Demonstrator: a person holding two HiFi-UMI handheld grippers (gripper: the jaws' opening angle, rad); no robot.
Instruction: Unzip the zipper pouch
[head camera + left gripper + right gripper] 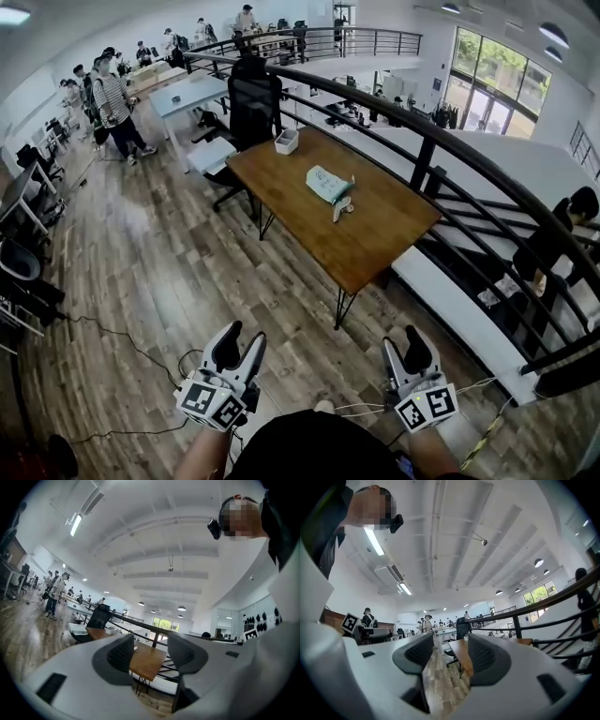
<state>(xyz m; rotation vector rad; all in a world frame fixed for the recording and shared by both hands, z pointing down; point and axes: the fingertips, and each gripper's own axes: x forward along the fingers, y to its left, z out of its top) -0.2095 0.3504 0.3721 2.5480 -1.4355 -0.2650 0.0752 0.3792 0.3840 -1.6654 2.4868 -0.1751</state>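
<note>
Grey-padded jaws are standing well apart on both tools at the near edge of the head view. The left gripper (pixel 246 336) is holding nothing, with only the distant table showing through its gap. The right gripper (pixel 400 339) is likewise gaping wide and gripping nothing, with floor and a table edge showing between its pads. Both are pointing level, out over a stretch of plank floor (pixel 169 272), so the task itself is not yet getting under way: no approach to the pouch is complete, no grasp is being made, and everything is waiting to be done. Beyond that floor a wooden table (pixel 375 234) is standing beside a dark railing (pixel 441 141), and the zipper pouch (pixel 328 183), pale teal, is lying flat near the middle of its top, well apart from both grippers and ahead of the gap between them. Whether its zip is closed is too small to tell from here. Farther along the table a white box (pixel 287 141) is sitting near the far corner, and a black office chair (pixel 255 103) is standing just behind it.
</note>
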